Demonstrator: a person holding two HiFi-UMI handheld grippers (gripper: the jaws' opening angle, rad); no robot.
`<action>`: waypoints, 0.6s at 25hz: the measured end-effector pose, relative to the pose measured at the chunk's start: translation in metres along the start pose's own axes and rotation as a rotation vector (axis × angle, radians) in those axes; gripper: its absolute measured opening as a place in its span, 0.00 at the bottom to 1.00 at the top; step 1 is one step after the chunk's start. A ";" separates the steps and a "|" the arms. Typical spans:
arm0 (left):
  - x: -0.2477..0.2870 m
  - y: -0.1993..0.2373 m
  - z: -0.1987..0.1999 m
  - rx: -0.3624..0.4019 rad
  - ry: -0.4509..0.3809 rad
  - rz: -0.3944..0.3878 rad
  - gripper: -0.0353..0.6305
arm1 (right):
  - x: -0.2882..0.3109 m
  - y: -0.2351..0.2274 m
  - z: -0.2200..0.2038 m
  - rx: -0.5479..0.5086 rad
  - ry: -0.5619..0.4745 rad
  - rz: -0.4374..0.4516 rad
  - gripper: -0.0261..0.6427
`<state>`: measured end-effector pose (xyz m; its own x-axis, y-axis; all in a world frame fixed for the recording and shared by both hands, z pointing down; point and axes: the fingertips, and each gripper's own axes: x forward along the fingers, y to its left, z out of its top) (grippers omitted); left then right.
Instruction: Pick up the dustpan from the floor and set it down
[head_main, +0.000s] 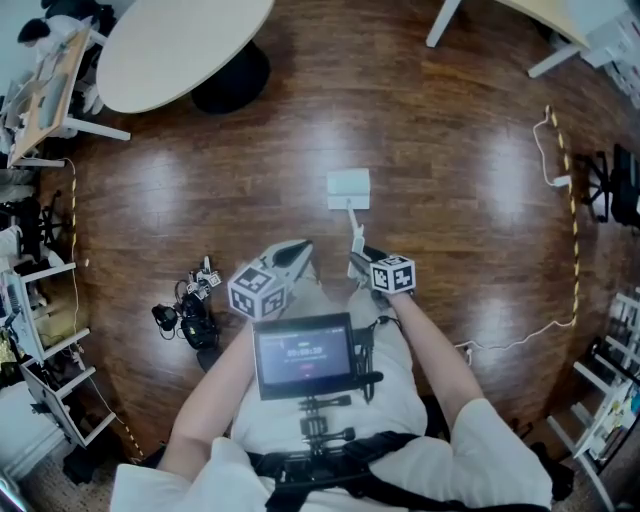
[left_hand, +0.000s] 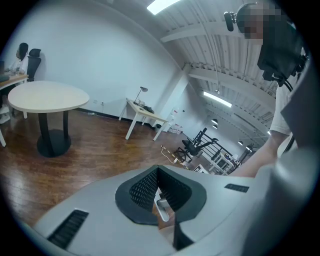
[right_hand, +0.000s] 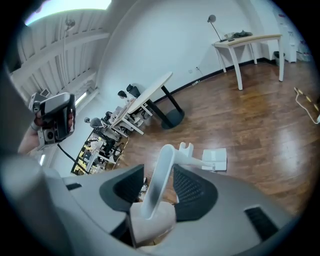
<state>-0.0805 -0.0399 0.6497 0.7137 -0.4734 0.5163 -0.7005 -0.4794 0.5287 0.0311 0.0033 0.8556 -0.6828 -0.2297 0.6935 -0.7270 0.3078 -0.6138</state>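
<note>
Wooden floor (head_main: 450, 150) bears the dustpan (head_main: 348, 188), handle (head_main: 353, 222) pointing toward right gripper (head_main: 362, 258).

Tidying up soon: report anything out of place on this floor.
A clump of black gear lies loose on the floor at the left, and a white cable trails across it at the right. The dustpan lies mid-floor, its handle between the right gripper's open jaws.

round table (head_main: 170, 45) on wood floor (head_main: 450, 150) (cable (head_main: 530, 335) well apart)
</note>
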 end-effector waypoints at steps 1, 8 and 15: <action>0.000 -0.001 0.000 -0.001 0.000 0.001 0.04 | 0.003 -0.002 -0.001 0.004 0.003 0.005 0.36; -0.004 -0.002 -0.009 -0.019 0.000 0.016 0.04 | 0.017 -0.003 -0.007 0.023 0.043 0.040 0.36; -0.010 0.003 -0.009 -0.025 0.000 0.041 0.05 | 0.027 -0.006 -0.017 0.068 0.090 0.076 0.32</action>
<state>-0.0895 -0.0295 0.6522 0.6842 -0.4923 0.5380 -0.7290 -0.4405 0.5240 0.0179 0.0110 0.8840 -0.7292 -0.1230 0.6732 -0.6786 0.2570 -0.6881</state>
